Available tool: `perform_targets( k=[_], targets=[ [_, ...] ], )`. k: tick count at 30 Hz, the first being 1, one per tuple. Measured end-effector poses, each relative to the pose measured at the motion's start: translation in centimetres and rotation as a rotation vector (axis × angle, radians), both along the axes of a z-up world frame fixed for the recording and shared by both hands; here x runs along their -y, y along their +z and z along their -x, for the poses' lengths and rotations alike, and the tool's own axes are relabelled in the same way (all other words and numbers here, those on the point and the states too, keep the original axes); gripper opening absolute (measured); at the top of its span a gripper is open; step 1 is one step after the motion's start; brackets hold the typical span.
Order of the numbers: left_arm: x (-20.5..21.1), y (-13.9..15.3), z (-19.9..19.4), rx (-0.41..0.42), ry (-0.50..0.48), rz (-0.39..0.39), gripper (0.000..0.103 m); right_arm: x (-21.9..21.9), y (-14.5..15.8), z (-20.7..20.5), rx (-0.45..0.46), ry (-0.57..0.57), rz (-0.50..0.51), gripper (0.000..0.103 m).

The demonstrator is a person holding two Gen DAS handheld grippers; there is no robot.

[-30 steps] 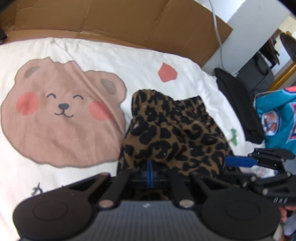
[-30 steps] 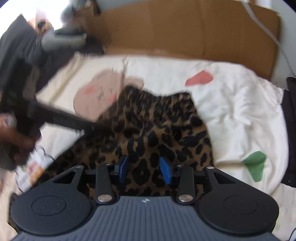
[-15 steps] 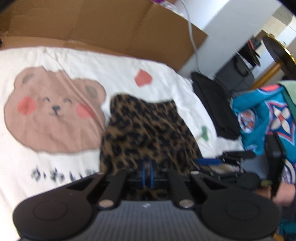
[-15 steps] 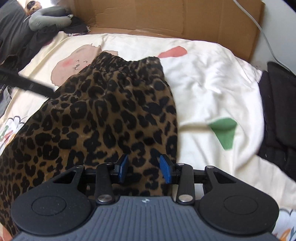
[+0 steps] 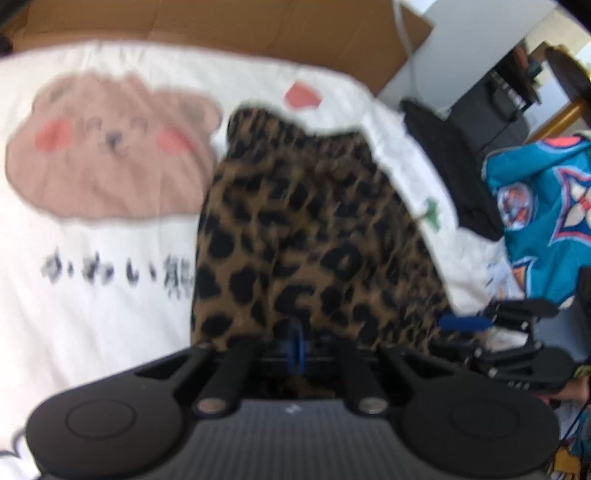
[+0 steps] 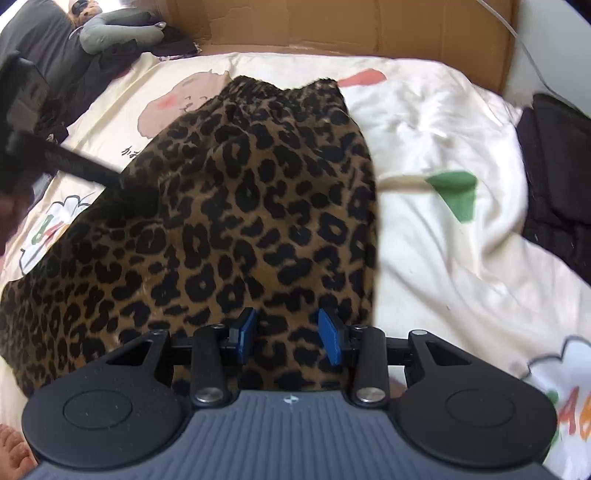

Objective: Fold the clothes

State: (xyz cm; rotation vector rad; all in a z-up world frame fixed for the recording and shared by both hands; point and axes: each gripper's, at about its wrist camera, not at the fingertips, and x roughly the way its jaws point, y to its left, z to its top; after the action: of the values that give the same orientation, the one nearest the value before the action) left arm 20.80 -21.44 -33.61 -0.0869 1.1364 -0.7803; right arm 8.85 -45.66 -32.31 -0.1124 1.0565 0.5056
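A leopard-print garment lies stretched over the white bed sheet, its elastic waistband at the far end. My left gripper is shut, its blue pads together on the garment's near edge; in the right wrist view it reaches in from the left onto the cloth. My right gripper has its pads partway apart with leopard cloth filling the gap, and the near edge is drawn up to it. In the blurred left wrist view the right gripper sits at the garment's right corner.
The sheet carries a brown bear print. Cardboard lines the far side. A folded black garment and a teal jersey lie to the right. Grey clothes pile at the far left. A bare foot shows bottom left.
Both grippers have drawn back from the cardboard with the garment's near edge. The leopard cloth has gone from bunched to stretched out long, its waistband staying at the far end.
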Motion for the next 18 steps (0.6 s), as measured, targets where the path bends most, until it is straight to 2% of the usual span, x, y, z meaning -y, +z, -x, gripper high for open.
perform_targets(
  k=[2, 7, 11, 13, 16, 18],
  targets=[
    [-0.4, 0.8, -0.3, 0.018, 0.017, 0.003, 0.006, 0.6, 0.2, 0.3, -0.011, -0.03, 0.019, 0.044],
    [-0.5, -1.1, -0.2, -0.035, 0.031, -0.1, 0.005, 1.6, 0.5, 1.2, -0.038, -0.08, 0.005, 0.045],
    [-1.5, 1.2, 1.1, -0.032, 0.05, -0.069, 0.009, 2.8, 2.0, 2.4, -0.025, -0.129, -0.027, 0.045],
    [-2.4, 3.0, 1.9, -0.012, 0.051, -0.035, 0.019, 4.0, 2.7, 3.4, -0.019, -0.196, -0.054, 0.045],
    [-3.6, 5.1, 2.8, 0.012, 0.041, -0.044, 0.04, 5.4, 3.9, 4.9, -0.002, -0.281, -0.078, 0.049],
    [-4.5, 6.2, 3.4, 0.019, 0.05, -0.046, 0.059, 5.8, 4.7, 5.4, 0.006, -0.295, -0.08, 0.05]
  ],
)
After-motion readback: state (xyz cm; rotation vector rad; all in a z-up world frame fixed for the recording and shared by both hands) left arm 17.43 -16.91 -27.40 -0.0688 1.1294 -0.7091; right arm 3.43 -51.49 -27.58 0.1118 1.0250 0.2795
